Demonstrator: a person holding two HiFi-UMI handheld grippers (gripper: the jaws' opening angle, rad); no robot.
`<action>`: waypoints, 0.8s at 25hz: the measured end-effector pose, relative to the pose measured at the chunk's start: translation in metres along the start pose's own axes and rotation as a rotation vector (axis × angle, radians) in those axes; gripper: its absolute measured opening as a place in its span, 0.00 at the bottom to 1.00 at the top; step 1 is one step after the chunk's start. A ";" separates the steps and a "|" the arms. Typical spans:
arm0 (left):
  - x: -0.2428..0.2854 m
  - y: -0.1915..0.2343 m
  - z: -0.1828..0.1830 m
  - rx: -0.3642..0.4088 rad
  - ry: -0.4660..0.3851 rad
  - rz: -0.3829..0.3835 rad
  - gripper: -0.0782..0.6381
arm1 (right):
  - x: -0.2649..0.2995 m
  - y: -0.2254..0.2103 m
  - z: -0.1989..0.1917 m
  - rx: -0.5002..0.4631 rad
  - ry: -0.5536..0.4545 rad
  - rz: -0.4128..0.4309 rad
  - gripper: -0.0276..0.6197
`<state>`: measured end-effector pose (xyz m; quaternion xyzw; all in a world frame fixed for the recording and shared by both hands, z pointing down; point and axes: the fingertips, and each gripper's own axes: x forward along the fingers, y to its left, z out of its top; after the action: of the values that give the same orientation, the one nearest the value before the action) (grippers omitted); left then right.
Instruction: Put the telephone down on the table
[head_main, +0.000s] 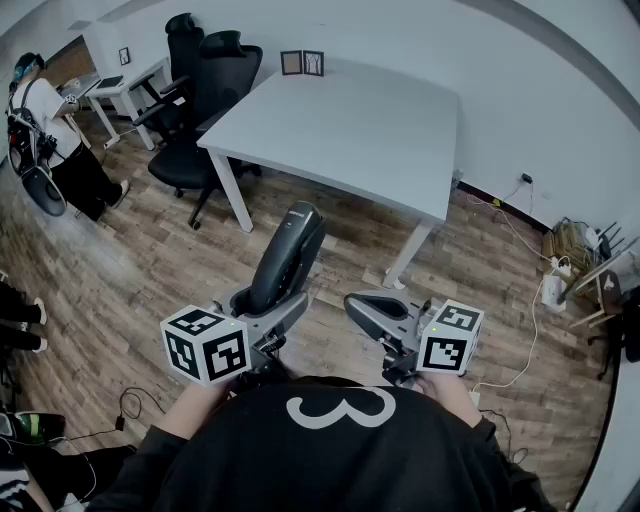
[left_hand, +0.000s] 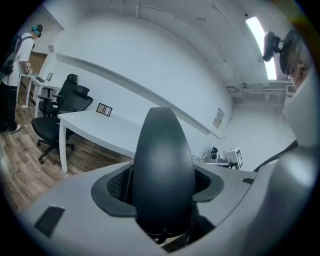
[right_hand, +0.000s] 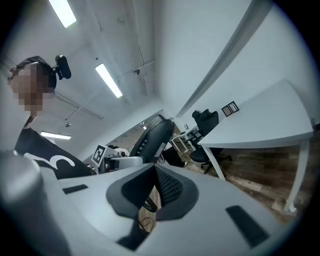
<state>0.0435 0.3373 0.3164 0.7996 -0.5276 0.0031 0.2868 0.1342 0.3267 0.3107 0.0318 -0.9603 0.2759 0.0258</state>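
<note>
Now, in the head view your left gripper (head_main: 268, 305) grips one black telephone handset (head_main: 290, 255) tilted upward over the wood floor (head_main: 120, 270), near one white table (head_main: 350, 130) bearing two small frames (head_main: 302, 63). The left gripper view shows both pads pressing the telephone handset. The right gripper view shows your right gripper (right_hand: 154, 172) closed, holding nothing.

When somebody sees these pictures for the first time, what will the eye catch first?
First the black telephone, held by the left gripper, low in the middle of the head view. Beyond it stands a white table with two small picture frames at its far edge and black office chairs at its left. The right gripper beside it is shut and empty.
</note>
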 end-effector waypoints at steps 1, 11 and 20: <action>0.001 -0.001 0.001 -0.005 -0.001 0.000 0.51 | 0.000 0.000 0.001 0.001 -0.001 0.001 0.06; -0.004 -0.003 -0.003 0.001 0.010 0.018 0.51 | 0.002 0.005 0.000 0.010 0.003 0.029 0.06; -0.006 0.030 -0.007 -0.035 0.006 0.019 0.52 | 0.026 -0.003 -0.006 0.015 0.034 0.009 0.06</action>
<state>0.0170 0.3370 0.3339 0.7895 -0.5342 -0.0010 0.3023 0.1085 0.3258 0.3194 0.0232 -0.9578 0.2837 0.0405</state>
